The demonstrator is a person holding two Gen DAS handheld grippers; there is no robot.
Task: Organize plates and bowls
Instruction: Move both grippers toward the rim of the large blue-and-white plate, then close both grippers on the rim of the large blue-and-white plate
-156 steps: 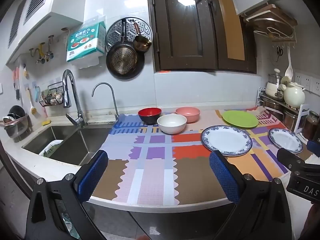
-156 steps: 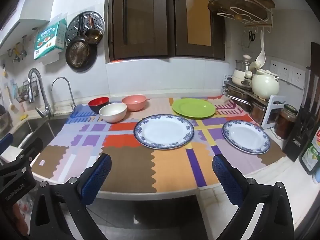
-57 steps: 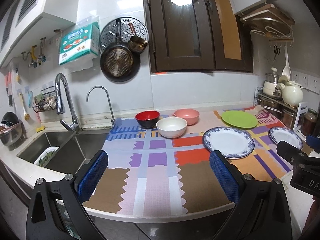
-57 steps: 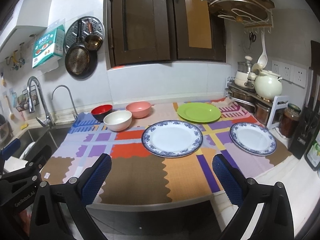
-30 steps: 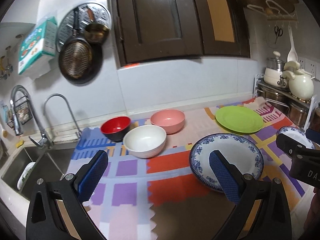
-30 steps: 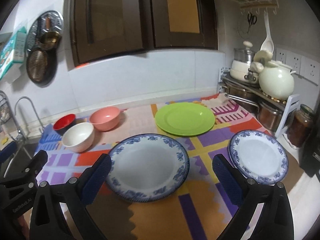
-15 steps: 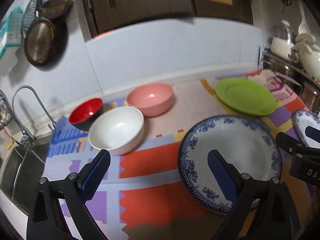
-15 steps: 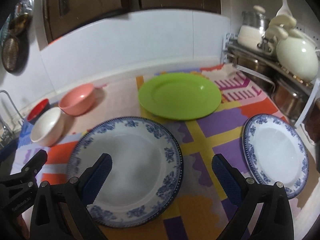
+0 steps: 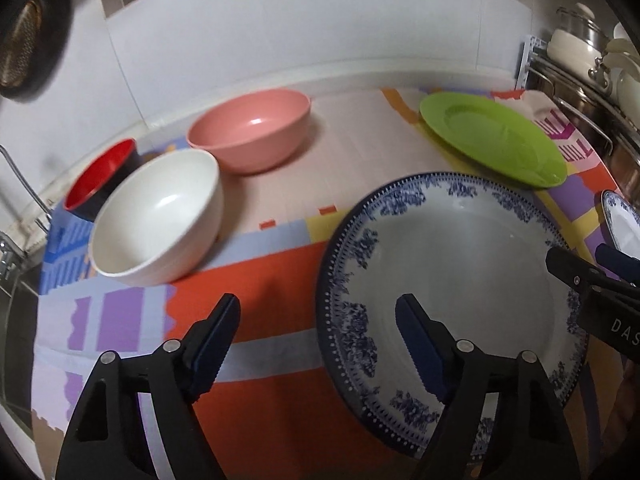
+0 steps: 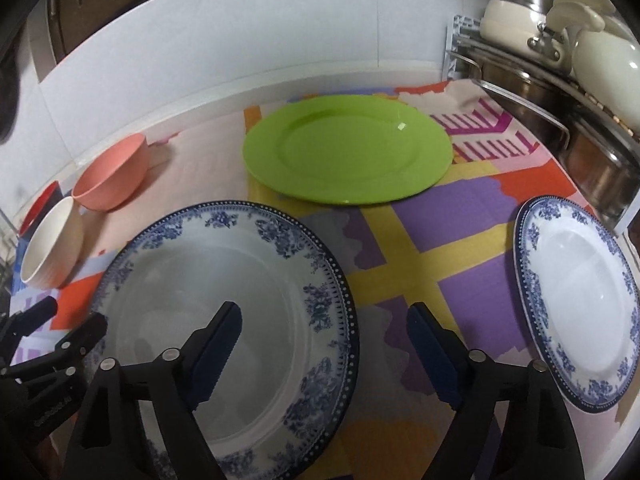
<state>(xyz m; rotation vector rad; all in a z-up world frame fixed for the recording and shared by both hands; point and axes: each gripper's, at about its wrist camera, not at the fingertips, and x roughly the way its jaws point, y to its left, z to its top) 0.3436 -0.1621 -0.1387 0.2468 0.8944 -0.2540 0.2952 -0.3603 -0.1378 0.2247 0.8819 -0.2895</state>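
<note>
Both pairs of jaws stand wide apart and hold nothing. My left gripper [image 9: 318, 322] straddles the left rim of the big blue-patterned plate [image 9: 452, 256], one finger over the plate, the other over the patchwork mat [image 9: 248, 280]. My right gripper [image 10: 324, 330] straddles the same plate's right rim [image 10: 224, 292]. Beyond my left gripper sits a white bowl [image 9: 156, 216], with a red bowl [image 9: 98, 178] and a pink bowl [image 9: 250, 134] just behind it. I see a green plate [image 10: 346, 148] behind the big plate, near the wall. A smaller blue-patterned plate [image 10: 580, 296] lies to the right, near the pots [image 10: 532, 20] on the rack. All of it rests on the mat-covered counter.
</note>
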